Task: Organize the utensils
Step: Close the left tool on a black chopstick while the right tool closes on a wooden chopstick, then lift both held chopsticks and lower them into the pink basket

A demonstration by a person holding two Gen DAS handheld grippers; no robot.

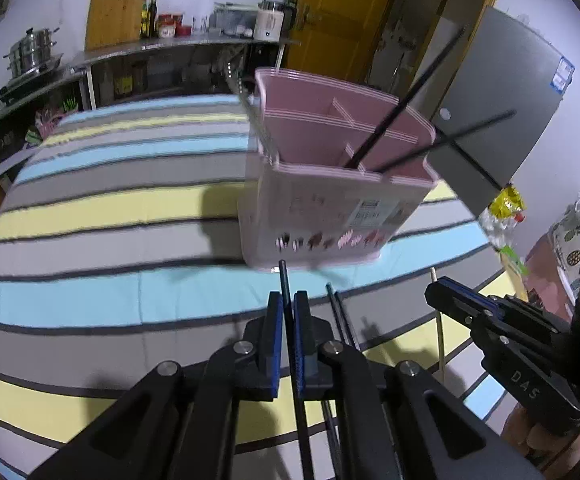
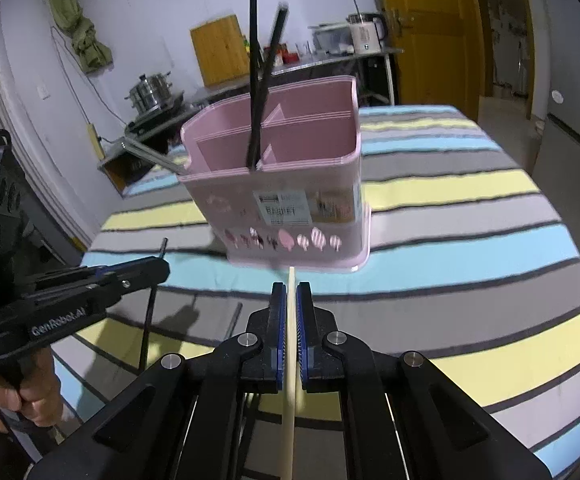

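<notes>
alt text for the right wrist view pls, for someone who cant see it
The right tool is shut on a pale chopstick above a striped cloth. Ahead stands a pink caddy with two black chopsticks upright in it. At left, the left tool grips a black chopstick.

"BASKET" marks the pink holder's label [image 2: 285, 209]; "GenRobot.AI" the left tool [image 2: 157, 270].
</notes>
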